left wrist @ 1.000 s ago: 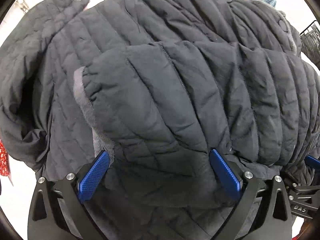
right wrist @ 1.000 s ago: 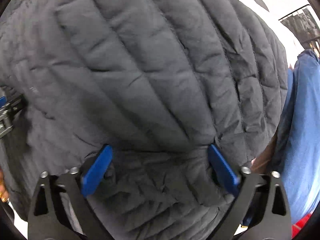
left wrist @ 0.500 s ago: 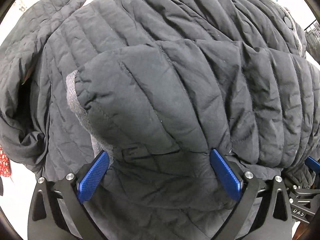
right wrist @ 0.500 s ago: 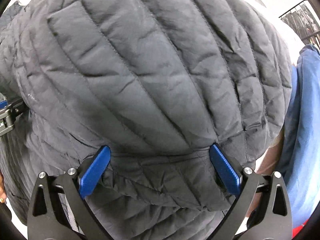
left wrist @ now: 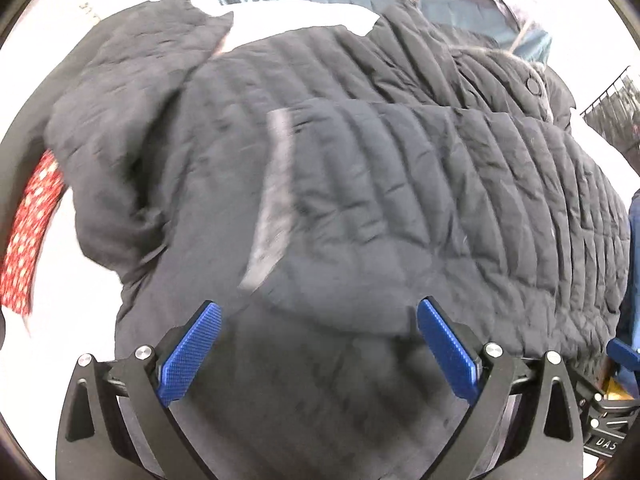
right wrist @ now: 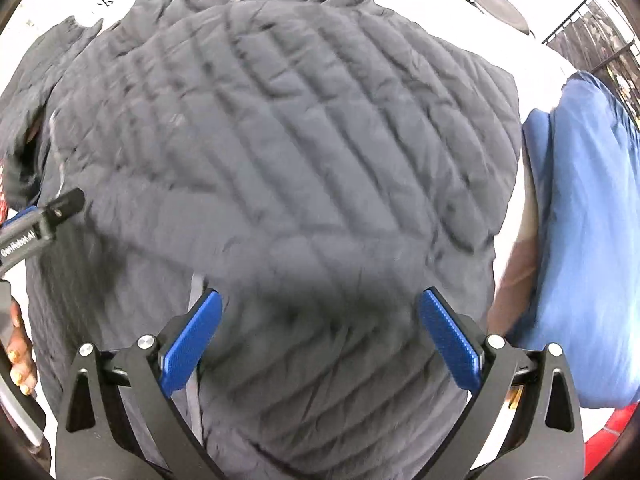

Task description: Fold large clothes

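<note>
Tongs [left wrist: 318,350] [right wrist: 320,340], both spread wide and empty, have drawn back from jacket [left wrist: 400,200].

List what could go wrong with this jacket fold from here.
1. Both grippers, left and right, have jaws wide open with nothing clamped, so the puffy folded-over panel of the black quilted jacket may spring back open.
2. The left sleeve lies bunched and unfolded; folding on could trap a lump.
3. The blue garment lies right beside the jacket's edge and might get caught in the next grasp.
</note>
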Available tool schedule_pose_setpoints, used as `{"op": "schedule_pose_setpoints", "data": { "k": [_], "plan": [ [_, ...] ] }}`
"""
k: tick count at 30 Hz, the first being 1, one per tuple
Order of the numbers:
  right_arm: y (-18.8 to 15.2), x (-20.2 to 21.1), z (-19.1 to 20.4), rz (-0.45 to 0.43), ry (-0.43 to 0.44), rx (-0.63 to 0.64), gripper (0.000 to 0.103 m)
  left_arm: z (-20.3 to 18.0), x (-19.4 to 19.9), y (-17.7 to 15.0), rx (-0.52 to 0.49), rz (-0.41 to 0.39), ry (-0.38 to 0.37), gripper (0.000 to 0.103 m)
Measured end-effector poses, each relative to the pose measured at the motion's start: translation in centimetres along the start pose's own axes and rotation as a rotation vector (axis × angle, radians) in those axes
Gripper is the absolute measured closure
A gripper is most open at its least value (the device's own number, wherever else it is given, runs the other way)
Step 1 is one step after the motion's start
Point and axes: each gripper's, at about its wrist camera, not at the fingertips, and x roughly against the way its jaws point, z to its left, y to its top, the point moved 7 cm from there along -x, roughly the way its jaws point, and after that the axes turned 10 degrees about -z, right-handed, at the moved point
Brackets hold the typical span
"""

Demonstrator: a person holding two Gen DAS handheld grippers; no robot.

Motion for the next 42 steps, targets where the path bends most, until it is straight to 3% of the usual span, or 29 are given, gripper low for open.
{"op": "schedule_pose_setpoints", "data": {
  "k": [4,8,15,16,20,25,30,33,35,36,37,39,40,42],
  "plan": [
    [-2.8,1.0,1.2,0.013,0.035,0.014,0.005,3.2,1.8,-1.5,0.003,-0.041,0.057,0.006],
    [-4.6,1.8,2.3,0.006,0.047,0.033,0.005,7.3,2.7,0.1,0.032,-0.083,0.127,0.006],
    [-5.6,2.7,5.5,-0.021,0.034,0.057,0.005,12.5,1.2,9.3,0.053,-0.160,0.203,0.006],
    [-5.5,2.5,7.0,-0.024,0.032,0.059,0.005,12.6,0.6,10.6,0.043,-0.159,0.205,0.006],
    [-5.5,2.9,6.8,-0.024,0.015,0.048,0.005,11.4,-2.1,15.9,-0.072,-0.169,0.234,0.007],
    [-4.1,3.2,4.9,-0.024,-0.024,0.022,0.005,9.4,-8.5,21.1,-0.264,-0.104,0.332,0.010],
    [-4.6,4.4,1.3,0.001,-0.072,-0.043,0.005,10.4,-14.8,22.3,-0.295,0.024,0.387,0.022],
    [-5.1,4.5,-0.2,0.013,-0.089,-0.088,0.005,11.5,-16.4,22.1,-0.216,0.061,0.358,0.024],
    [-5.3,4.6,-0.7,0.022,-0.096,-0.116,0.005,11.8,-16.3,22.3,-0.168,0.057,0.321,0.030],
    [-5.4,4.5,-0.8,0.025,-0.098,-0.125,0.005,11.8,-16.4,22.3,-0.168,0.054,0.305,0.042],
    [-5.5,4.5,-0.9,0.028,-0.096,-0.134,0.005,11.8,-16.1,22.4,-0.177,0.044,0.301,0.062],
    [-5.4,4.5,-1.0,0.027,-0.089,-0.138,0.005,12.5,-15.6,22.5,-0.188,0.037,0.317,0.080],
    [-5.2,4.6,-0.9,0.025,-0.083,-0.134,0.005,12.9,-15.2,22.6,-0.167,0.036,0.287,0.088],
    [-4.4,4.5,-0.1,0.011,-0.070,-0.119,0.005,13.6,-14.3,22.8,-0.116,0.033,0.240,0.093]
  ]
}}
